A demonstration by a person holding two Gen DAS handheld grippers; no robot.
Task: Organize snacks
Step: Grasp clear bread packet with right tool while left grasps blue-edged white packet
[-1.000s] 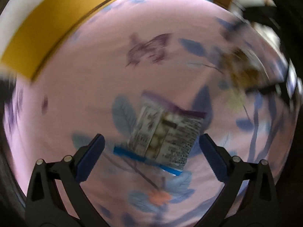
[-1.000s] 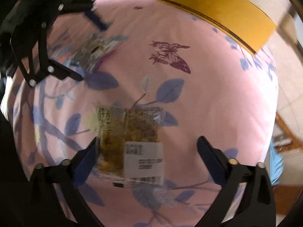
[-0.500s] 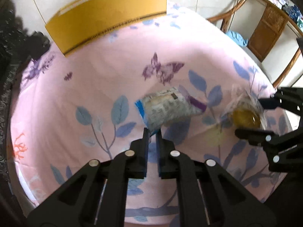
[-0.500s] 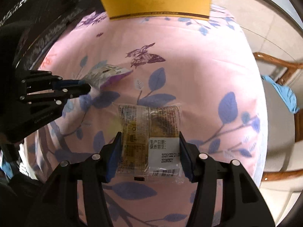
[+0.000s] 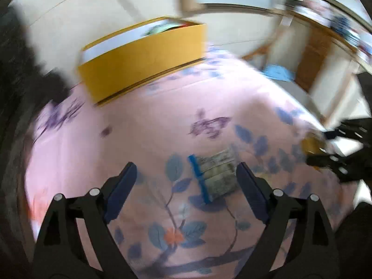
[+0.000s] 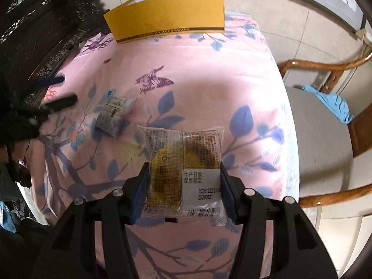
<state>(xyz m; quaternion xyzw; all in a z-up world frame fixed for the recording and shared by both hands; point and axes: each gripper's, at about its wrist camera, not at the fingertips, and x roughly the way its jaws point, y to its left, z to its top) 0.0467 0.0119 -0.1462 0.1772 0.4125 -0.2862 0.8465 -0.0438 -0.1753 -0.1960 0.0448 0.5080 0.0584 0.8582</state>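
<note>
Clear-wrapped yellow pastry packet (image 6: 183, 174) is clamped by right gripper (image 6: 183, 187) — transfer to yellow cardboard box (image 6: 167, 21) judged next; left gripper (image 5: 186, 183) spread, grey blue-edged snack packet (image 5: 214, 176) lying between on pink floral cloth (image 6: 209, 81).

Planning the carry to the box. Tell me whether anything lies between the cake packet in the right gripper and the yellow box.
Nothing visible does. The right gripper is shut on the cake packet, and only bare pink tablecloth stretches ahead to the yellow box. The small snack pack lies off to the left, beside the open left gripper.
</note>
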